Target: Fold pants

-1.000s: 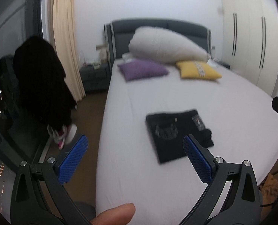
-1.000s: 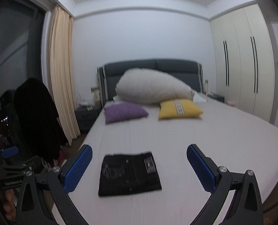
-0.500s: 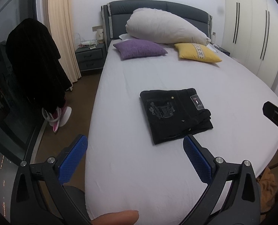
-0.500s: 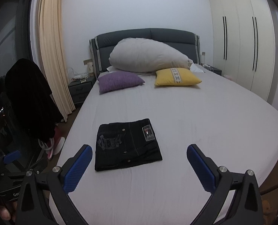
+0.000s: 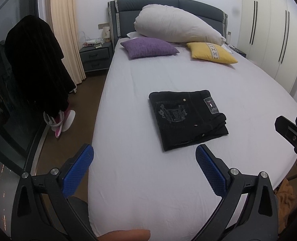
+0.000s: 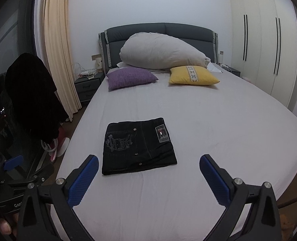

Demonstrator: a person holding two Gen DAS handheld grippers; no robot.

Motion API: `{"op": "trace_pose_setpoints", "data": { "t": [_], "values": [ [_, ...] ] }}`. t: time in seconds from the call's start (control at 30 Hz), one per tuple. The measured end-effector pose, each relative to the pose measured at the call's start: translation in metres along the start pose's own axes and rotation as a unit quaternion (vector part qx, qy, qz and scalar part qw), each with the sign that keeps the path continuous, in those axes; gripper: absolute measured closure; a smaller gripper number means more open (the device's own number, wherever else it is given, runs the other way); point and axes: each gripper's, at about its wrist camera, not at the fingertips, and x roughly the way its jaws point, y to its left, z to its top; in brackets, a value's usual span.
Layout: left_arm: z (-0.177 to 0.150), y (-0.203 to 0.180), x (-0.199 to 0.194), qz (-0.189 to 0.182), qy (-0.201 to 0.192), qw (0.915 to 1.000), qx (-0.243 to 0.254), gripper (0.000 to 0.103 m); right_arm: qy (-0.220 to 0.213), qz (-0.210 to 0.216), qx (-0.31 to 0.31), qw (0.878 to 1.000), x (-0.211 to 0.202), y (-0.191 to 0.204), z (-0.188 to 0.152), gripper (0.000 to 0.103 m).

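- The left gripper [image 5: 144, 170] has its jaws spread wide with nothing between them; its blue ribbed pads [image 5: 210, 172] hang above the near part of the bed [image 5: 128, 180], clear of the sheet.
- The pants [image 5: 188, 118] lie folded into a compact black rectangle on the white sheet — ahead of the left jaws and shifted toward the right finger, whose tip sits just short of the bundle's near edge. No contact between pad and cloth shows.
- An embroidered back pocket and a small sewn label face up on the folded pants; the stacked layers show along the edge on the right-finger side.
- The right gripper [image 6: 148, 178] is likewise wide apart and empty, held above the sheet at the foot of the bed.
- In the right wrist view the pants [image 6: 138, 146] lie ahead of the jaws, between the two fingers' lines but nearer the left finger; the near edge of the bundle lies just beyond that fingertip, apart from it.
- Well beyond the pants, far ahead of both pairs of jaws, a purple cushion [image 6: 131, 78] and a yellow cushion [image 6: 192, 76] rest side by side in front of a large pale pillow [image 6: 160, 52] propped against the dark headboard [image 6: 148, 30].
- A fingertip [image 5: 126, 235] shows at the bottom edge of the left wrist view, below the jaws.
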Motion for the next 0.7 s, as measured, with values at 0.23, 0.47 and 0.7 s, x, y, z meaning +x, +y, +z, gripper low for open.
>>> {"op": "trace_pose_setpoints", "data": {
  "t": [0.23,0.47,0.7],
  "values": [
    [-0.0026,-0.0018,0.0056,0.001,0.004,1.0000,-0.002,0.000,0.006,0.002,-0.002,1.000,0.0026,0.0004,-0.0003,0.000],
    [-0.0026,-0.0021,0.0050,0.001,0.004,1.0000,-0.003,0.000,0.009,0.004,-0.002,1.000,0.0036,0.0011,-0.0021,0.000],
    [-0.0030,-0.0021,0.0053,0.001,0.005,1.0000,-0.003,0.000,0.012,0.004,-0.001,1.000,0.0083,0.0006,-0.0062,0.000]
  ]
}}
